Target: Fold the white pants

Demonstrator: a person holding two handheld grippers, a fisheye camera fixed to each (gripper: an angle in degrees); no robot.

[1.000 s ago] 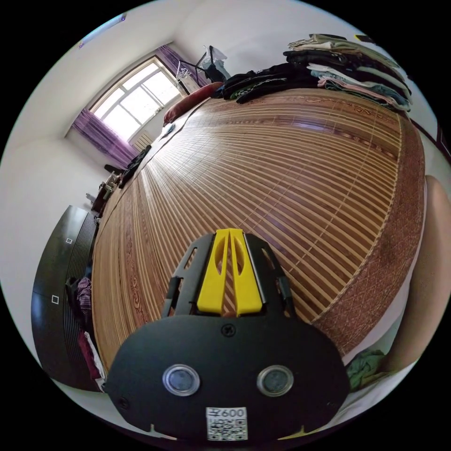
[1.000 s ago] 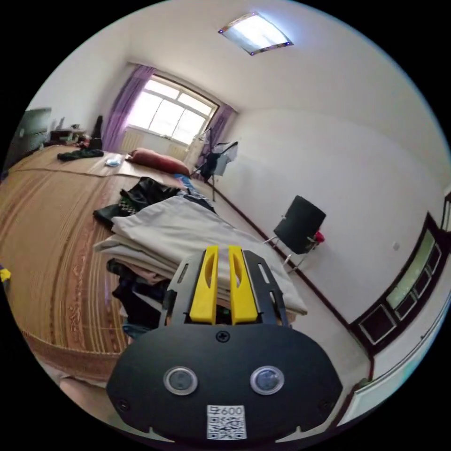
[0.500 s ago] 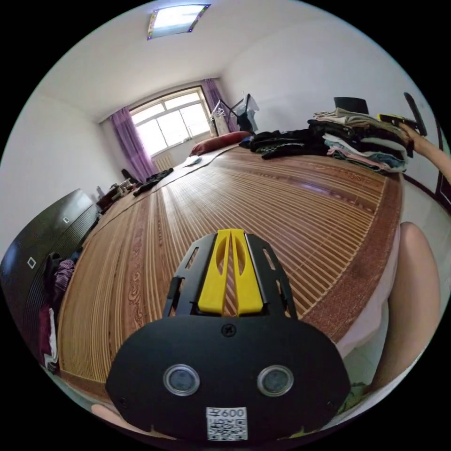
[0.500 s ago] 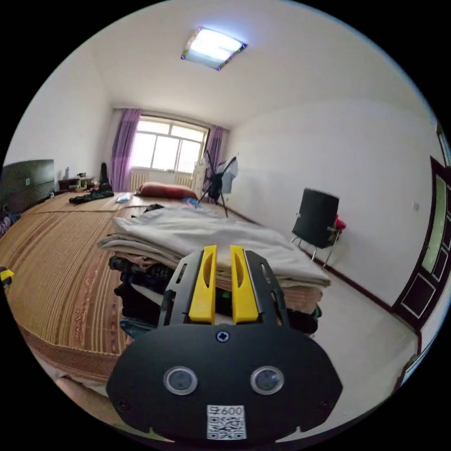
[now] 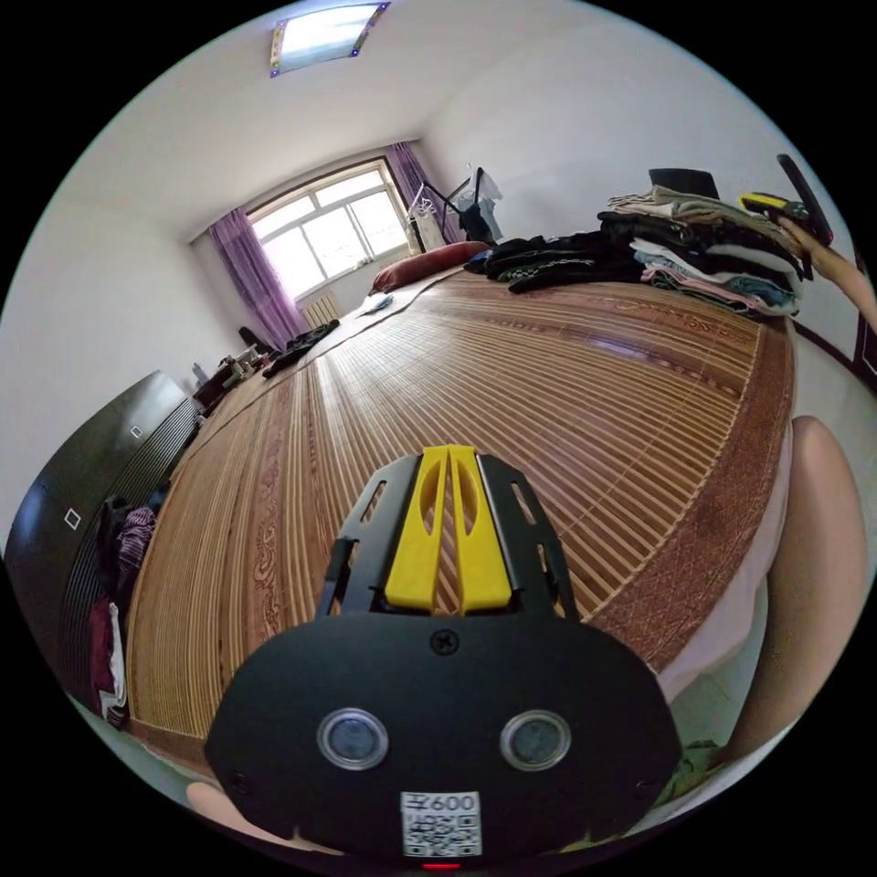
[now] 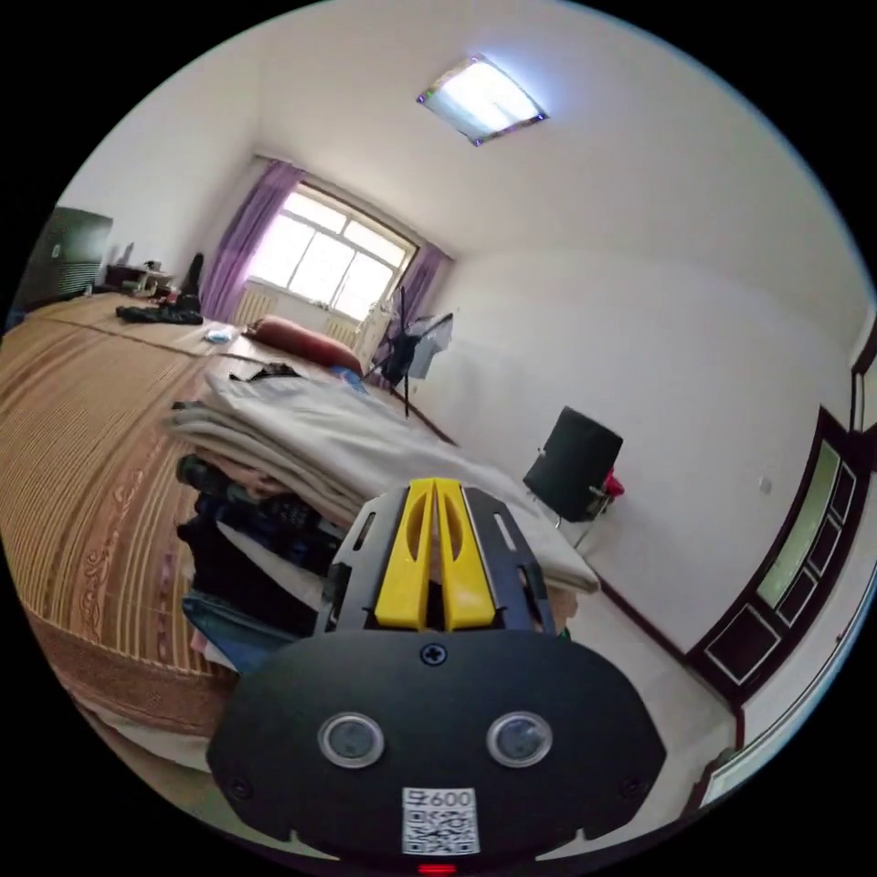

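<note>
The white pants [image 6: 338, 434] lie folded flat on top of a tall stack of folded clothes [image 6: 247, 548] at the bed's corner. My right gripper [image 6: 436, 484] is shut just in front of that stack's near edge, with no cloth seen between its jaws. In the left gripper view the same stack [image 5: 703, 260] sits far off at the upper right, with the pale pants [image 5: 681, 203] on top and the right gripper [image 5: 776, 206] beside it. My left gripper [image 5: 448, 449] is shut and empty above the bare bamboo mat [image 5: 512, 365].
A heap of dark clothes [image 5: 548, 260] and a red pillow [image 5: 425, 265] lie further up the bed. A black chair [image 6: 575, 452] stands by the wall. A dark cabinet [image 5: 82, 512] with hanging clothes flanks the bed. A person's leg [image 5: 813, 566] is at the bed's edge.
The right jaws have closed the small gap they had. Both cameras have tilted; the left view rose from looking down on the mat to looking across the room.
</note>
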